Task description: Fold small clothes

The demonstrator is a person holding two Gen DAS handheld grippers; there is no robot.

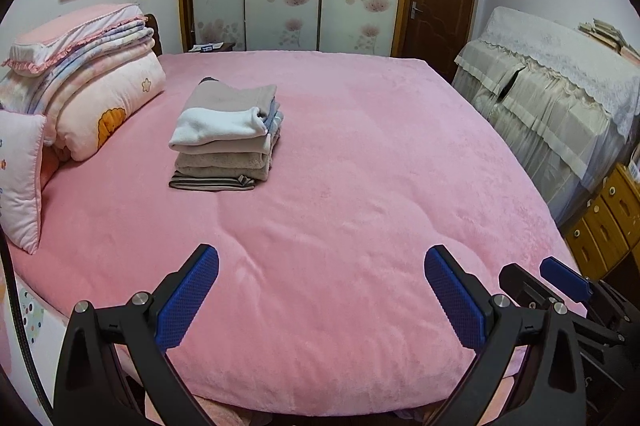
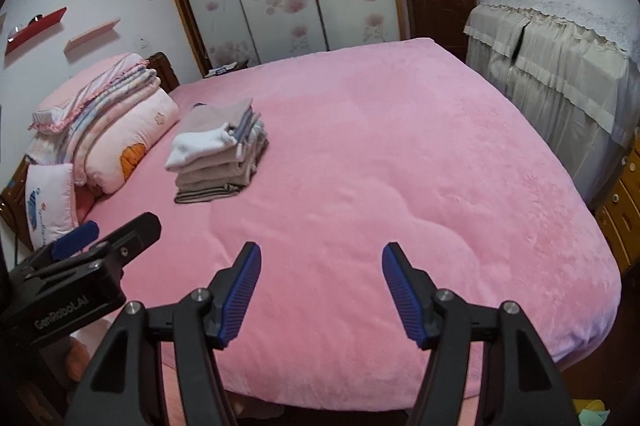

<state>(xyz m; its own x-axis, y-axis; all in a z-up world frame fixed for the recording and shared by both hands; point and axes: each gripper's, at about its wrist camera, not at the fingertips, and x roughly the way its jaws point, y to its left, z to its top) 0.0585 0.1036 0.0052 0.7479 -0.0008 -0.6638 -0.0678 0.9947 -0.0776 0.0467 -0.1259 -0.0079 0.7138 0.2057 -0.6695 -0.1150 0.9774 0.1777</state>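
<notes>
**Both grippers empty at the near edge of the bed, folded pile far to the left**

At the near edge of a pink bed (image 1: 360, 185), the left gripper (image 1: 320, 290) stands wide open, its blue pads (image 1: 188, 298) well apart with nothing but blanket between them. Just to its right, the right gripper (image 2: 320, 290) is also open, somewhat less wide, and holds nothing. Both hang over bare blanket; no loose garment shows within reach in either view. Farther up the bed and to the left lies a stack of folded clothes (image 1: 226, 135), a white piece on top of beige and grey ones, its long side running from near to far. The stack sits well apart from both sets of fingers, and the left gripper appears the nearer of the two. Beyond it, at the far left, rest folded quilts (image 1: 100, 85) and a pillow (image 1: 20, 177). With the pile neat and no unfolded item visible, the task looks largely done, or the next piece lies out of view.
</notes>
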